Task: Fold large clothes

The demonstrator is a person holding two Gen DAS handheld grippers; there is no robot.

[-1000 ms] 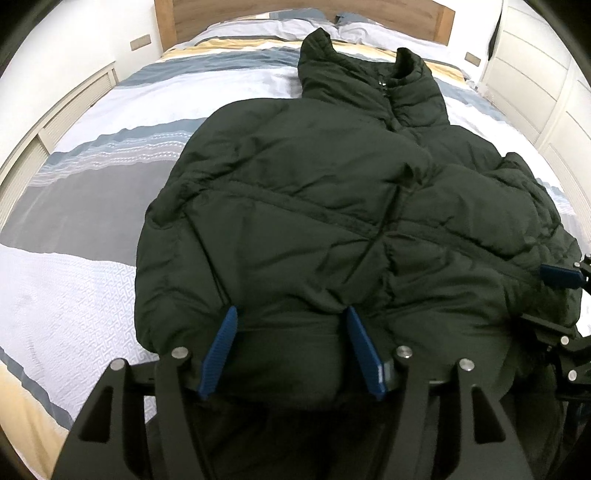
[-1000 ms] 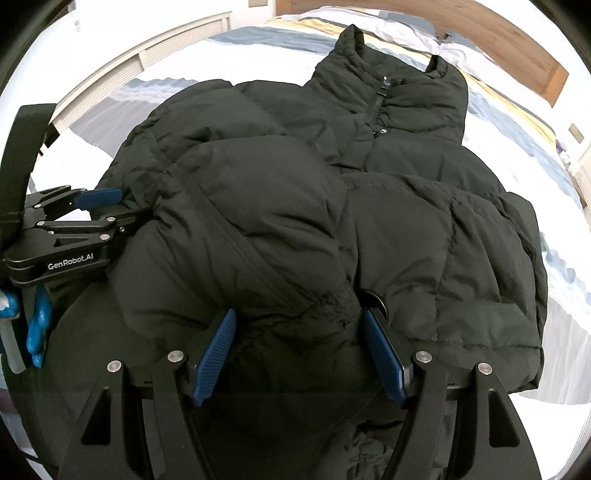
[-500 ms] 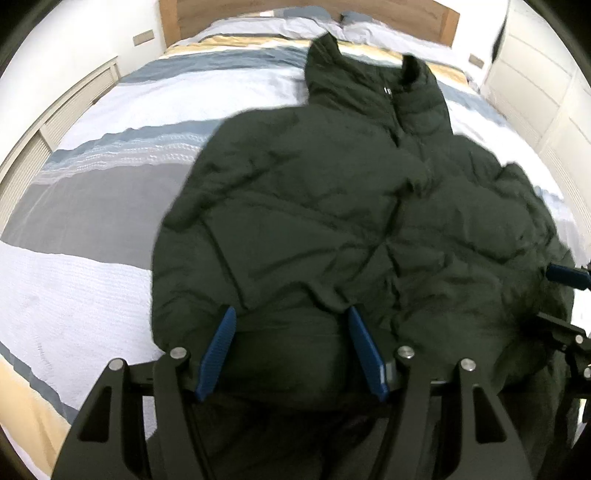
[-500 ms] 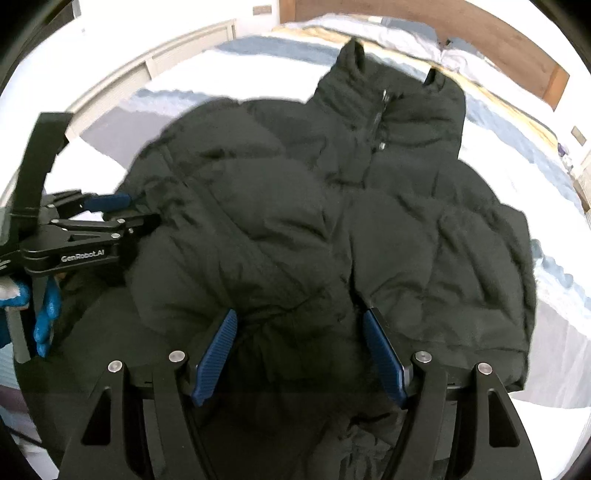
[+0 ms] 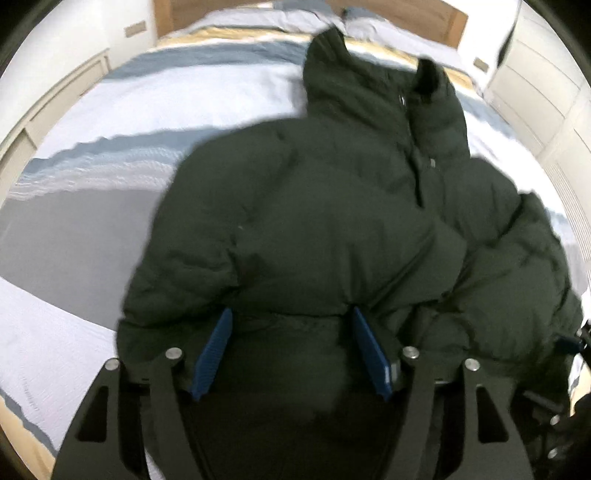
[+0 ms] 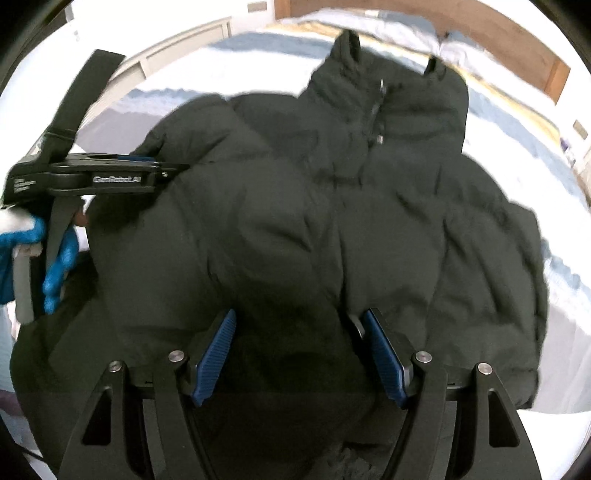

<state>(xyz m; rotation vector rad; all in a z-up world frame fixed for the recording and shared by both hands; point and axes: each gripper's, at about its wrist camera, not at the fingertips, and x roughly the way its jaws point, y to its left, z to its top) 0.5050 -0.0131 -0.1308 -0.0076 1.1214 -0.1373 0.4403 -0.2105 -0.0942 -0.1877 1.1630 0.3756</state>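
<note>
jacket: dark puffer jacket (image 5: 314,229) lies on the striped bed (image 5: 74,229), collar far toward the headboard (image 5: 436,22), hem near.
left gripper: left gripper (image 5: 291,350) has hem bulk between its blue pads (image 5: 214,354); jaws have just been opening a bit, grip looks kept.
right gripper: right gripper (image 6: 299,354) clamped on thick hem, jaws fairly wide.
why: both grip the near hem, likely to carry it toward the collar for a fold.
person: blue-gloved hand (image 6: 55,266) holds the left tool.

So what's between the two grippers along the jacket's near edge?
Only the dark puffer jacket itself: its bunched hem runs from the left gripper to the right gripper, seen in the right wrist view.
</note>
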